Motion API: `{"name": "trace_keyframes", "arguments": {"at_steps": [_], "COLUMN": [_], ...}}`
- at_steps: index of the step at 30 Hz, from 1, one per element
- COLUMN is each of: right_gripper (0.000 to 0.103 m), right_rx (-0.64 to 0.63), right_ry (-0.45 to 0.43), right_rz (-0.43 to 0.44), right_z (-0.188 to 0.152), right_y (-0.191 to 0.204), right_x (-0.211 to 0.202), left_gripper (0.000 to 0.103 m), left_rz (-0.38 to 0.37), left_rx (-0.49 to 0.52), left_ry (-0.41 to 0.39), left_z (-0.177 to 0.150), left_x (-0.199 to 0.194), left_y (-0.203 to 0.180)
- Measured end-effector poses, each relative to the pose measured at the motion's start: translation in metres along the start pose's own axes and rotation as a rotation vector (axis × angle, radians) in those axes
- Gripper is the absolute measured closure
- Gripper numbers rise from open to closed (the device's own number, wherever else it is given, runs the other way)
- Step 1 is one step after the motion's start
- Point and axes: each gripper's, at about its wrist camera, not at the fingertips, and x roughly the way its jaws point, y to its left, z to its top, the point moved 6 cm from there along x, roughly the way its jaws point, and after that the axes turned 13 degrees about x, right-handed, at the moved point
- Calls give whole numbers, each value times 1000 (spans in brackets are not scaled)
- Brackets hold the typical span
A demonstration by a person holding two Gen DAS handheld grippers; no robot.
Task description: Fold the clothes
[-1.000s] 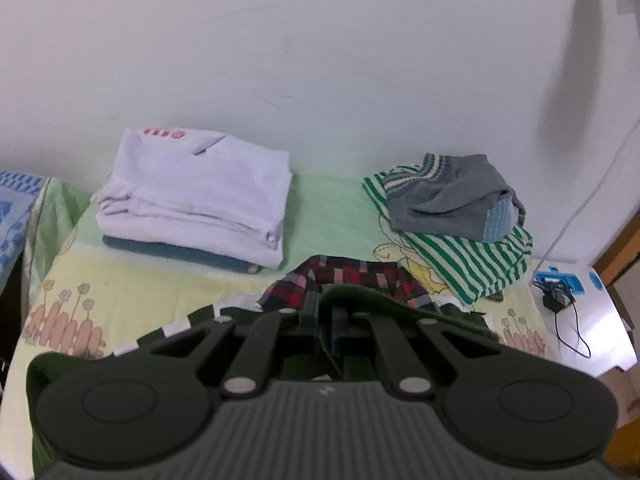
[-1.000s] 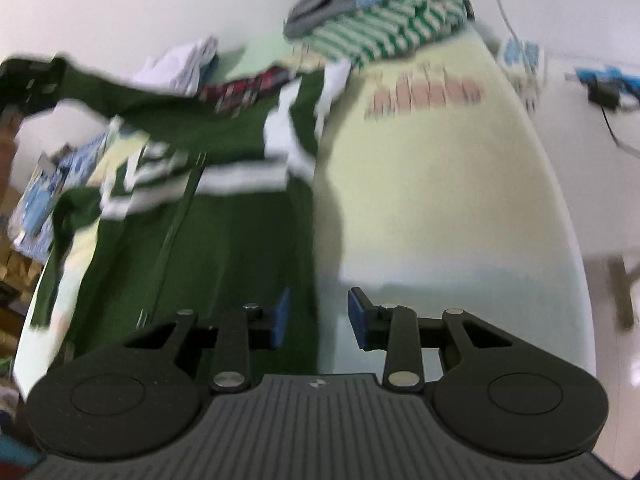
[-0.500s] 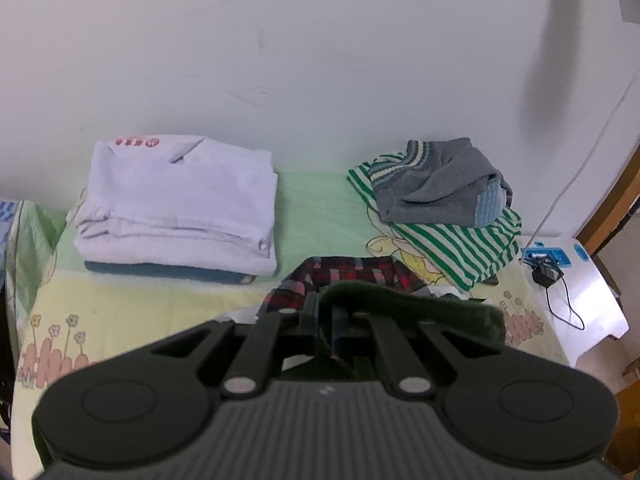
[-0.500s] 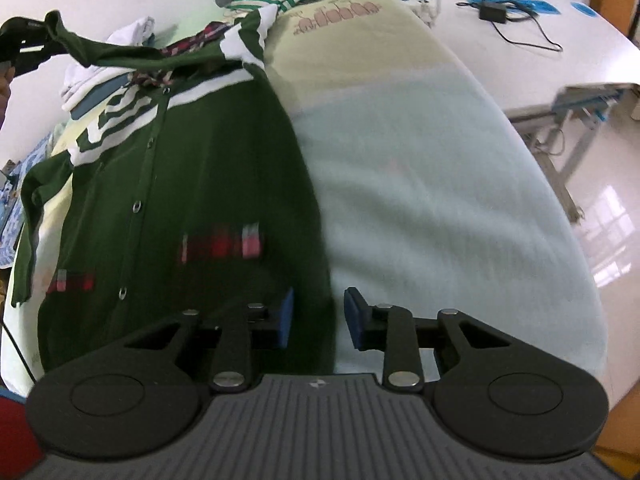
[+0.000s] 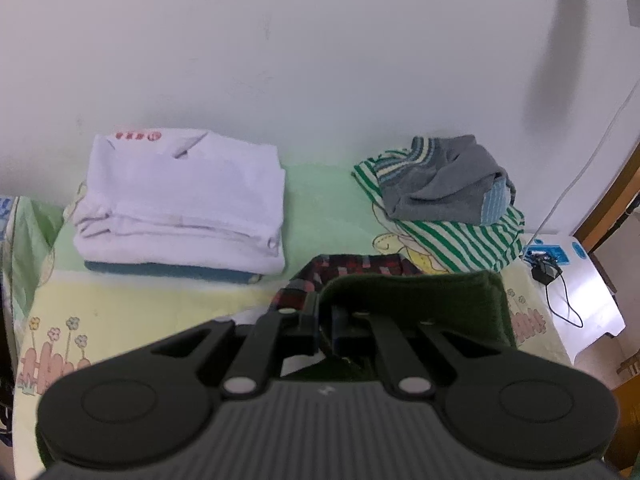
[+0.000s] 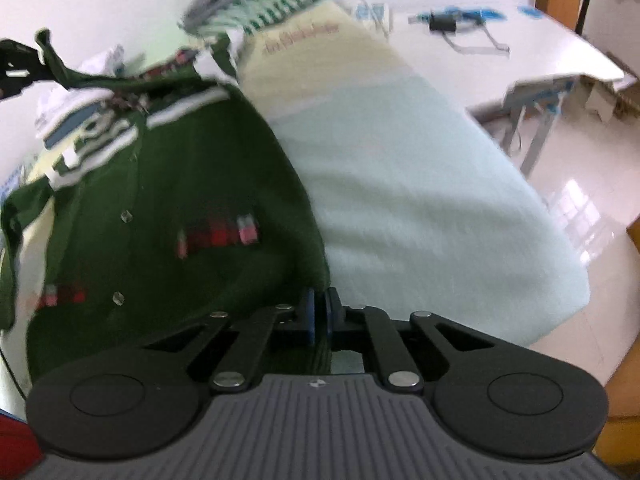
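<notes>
The right gripper (image 6: 319,314) is pinching the near hem corner of the green cardigan (image 6: 192,216), its blue pads pressed together on the cloth. The cardigan is lying spread along the left side of the bed (image 6: 400,184), its long axis running away from the right wrist camera, hem nearest and collar farthest, the button line running the same way. Two buttons are showing on the front, and two red checked pocket trims. White stripes are crossing the chest and the sleeve.

At the far end, the left gripper (image 5: 326,314) is clamped on the collar edge of the cardigan (image 5: 420,300), lifting that part off the bed (image 5: 132,300); the fold of green cloth is draping over its right finger. The red checked lining (image 5: 352,266) is showing just beyond the fingers.

Farther on, against the wall, two piles are sitting well apart. On the left, a folded white garment (image 5: 184,200) is resting on a folded blue one (image 5: 172,270). On the right, a grey garment (image 5: 444,184) is lying crumpled on a green striped one (image 5: 468,240). Beyond the bed's right edge, a white table (image 5: 588,304) is carrying one black charger (image 5: 544,270) with its cable. Nothing is lying between the two grippers except the cardigan itself.
</notes>
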Motion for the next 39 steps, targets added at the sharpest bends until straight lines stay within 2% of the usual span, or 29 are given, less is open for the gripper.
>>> {"name": "trace_keyframes", "arguments": {"at_steps": [4,12,20,23,27,30,32,35,37,39], "right_gripper": [98,98,98,98,96,87,87,80,70,70], "right_rx": [-101,-340,-453,-488,-483,-426,-383,-345,-358,-393], "right_ry": [-24,-4,41,60,70,79,86,21,-24,-34], "right_rz": [21,38,77,67,69,140,192,180,154,108], "right_z": [0,-26,-51,-63,-66,-57,-50,-34,-29,-30], "right_y": [20,50,73,80,82,82,82,82,83,87], "right_x": [-16,-24,-8,4,9,-5,-16,-25,-20,-4], "left_gripper": [100,100,100,100,100,100,100,100,100,100], "left_rz": [1,51,123,146,162,165,162,164,163,165], "left_rx": [-14,-30,-40,-36,-24,-8,-7,-5,-3,-2], "left_ry": [-32,-57,-52,-38,-22,-19,-19,-13,-10,-6], "left_z": [2,1,3,1,0,0,0,-2,-3,-4], "left_x": [-16,-34,-33,-29,-24,-22,-22,-19,-17,-16], "left_y": [11,38,65,71,74,74,73,73,73,73]}}
